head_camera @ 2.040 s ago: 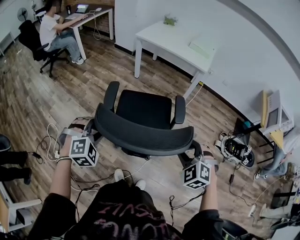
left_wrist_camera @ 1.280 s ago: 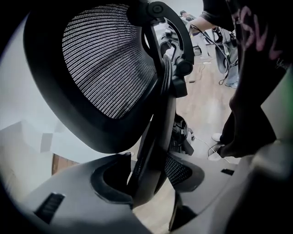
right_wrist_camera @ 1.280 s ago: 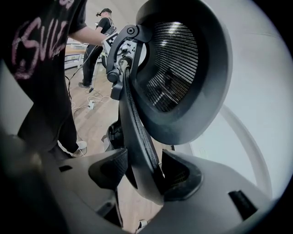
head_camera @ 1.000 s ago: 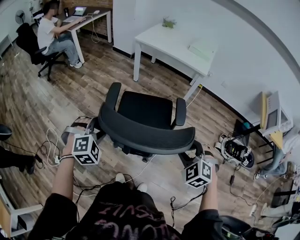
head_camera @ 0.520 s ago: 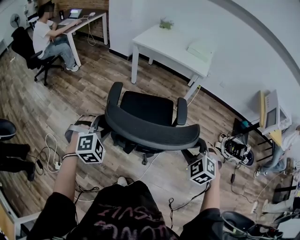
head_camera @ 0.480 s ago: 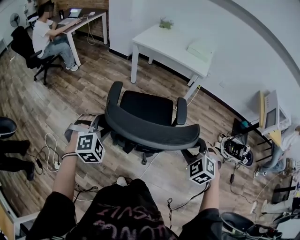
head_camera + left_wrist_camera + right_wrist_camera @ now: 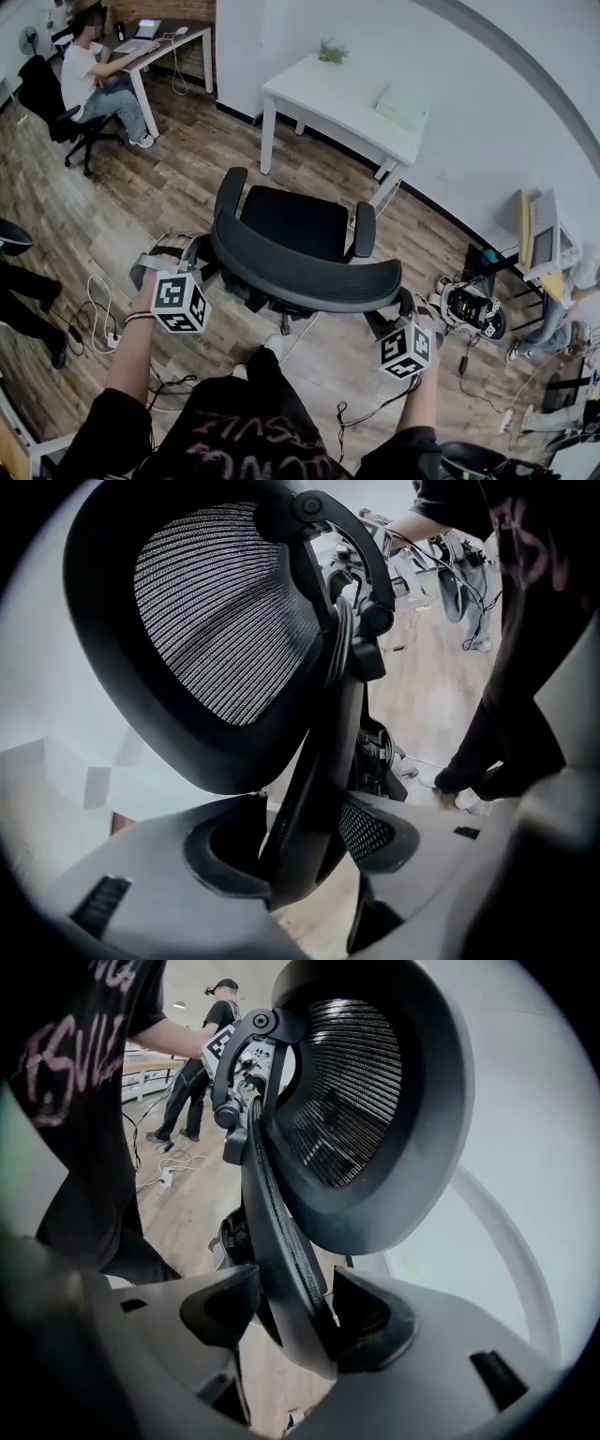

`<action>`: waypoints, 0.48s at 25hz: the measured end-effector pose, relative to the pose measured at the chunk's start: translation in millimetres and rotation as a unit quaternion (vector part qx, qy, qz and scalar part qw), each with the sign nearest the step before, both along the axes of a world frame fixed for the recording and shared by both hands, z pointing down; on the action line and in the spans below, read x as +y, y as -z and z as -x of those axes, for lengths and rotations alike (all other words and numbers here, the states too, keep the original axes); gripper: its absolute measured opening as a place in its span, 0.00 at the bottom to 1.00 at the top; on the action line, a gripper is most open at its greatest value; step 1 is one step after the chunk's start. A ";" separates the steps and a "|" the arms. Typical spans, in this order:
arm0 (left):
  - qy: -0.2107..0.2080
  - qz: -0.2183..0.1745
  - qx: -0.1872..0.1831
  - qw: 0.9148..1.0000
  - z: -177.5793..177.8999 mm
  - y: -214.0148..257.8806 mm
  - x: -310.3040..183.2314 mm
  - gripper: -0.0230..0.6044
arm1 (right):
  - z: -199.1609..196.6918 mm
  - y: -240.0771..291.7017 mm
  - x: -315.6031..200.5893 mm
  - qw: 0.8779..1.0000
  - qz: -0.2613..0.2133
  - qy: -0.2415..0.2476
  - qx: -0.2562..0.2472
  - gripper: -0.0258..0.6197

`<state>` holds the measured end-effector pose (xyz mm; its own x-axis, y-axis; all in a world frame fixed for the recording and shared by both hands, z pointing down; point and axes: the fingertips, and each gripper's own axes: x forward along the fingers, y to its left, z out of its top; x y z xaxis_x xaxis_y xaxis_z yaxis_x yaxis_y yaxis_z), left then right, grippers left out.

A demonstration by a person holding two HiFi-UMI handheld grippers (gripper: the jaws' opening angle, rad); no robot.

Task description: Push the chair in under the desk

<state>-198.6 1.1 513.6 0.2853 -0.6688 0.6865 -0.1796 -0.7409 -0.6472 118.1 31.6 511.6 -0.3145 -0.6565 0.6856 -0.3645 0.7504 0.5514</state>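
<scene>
A black mesh office chair (image 7: 298,225) stands on the wooden floor, its seat facing the white desk (image 7: 328,89) by the wall, with a stretch of floor between them. My left gripper (image 7: 195,258) holds the left edge of the curved backrest (image 7: 300,270), and my right gripper (image 7: 401,309) holds its right edge. In the left gripper view the backrest's frame (image 7: 314,761) fills the gap of the left gripper (image 7: 300,841), whose jaws have just been opening slightly. The right gripper view shows the right gripper (image 7: 281,1312) closed on the rim (image 7: 281,1232).
A flat box (image 7: 403,105) and a small plant (image 7: 330,52) sit on the white desk. A person sits at a wooden desk (image 7: 155,42) far left. Cables (image 7: 94,300) trail on the floor at left; gear (image 7: 473,311) lies at right. Someone's legs (image 7: 23,291) show at the left edge.
The chair has rolled a little forward toward the white desk, both grippers moving with its backrest. My foot has stepped forward under the chair.
</scene>
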 end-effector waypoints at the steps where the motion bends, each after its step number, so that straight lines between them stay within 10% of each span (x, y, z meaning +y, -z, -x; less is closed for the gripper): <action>1: 0.000 0.000 0.001 1.000 -0.7 -0.4 -3.9 0.43 | -0.8 -0.2 -4.0 1.000 0.000 -0.001 0.001 0.42; 12: 0.008 0.017 -0.003 1.000 -3.1 1.7 -59.2 0.44 | -1.7 2.5 -51.9 1.000 0.010 0.019 -0.009 0.43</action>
<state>-195.5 -58.1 511.9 0.2698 -0.6496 0.7108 -0.1879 -0.7595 -0.6228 119.8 -20.3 509.1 -0.3512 -0.6307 0.6920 -0.3455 0.7743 0.5303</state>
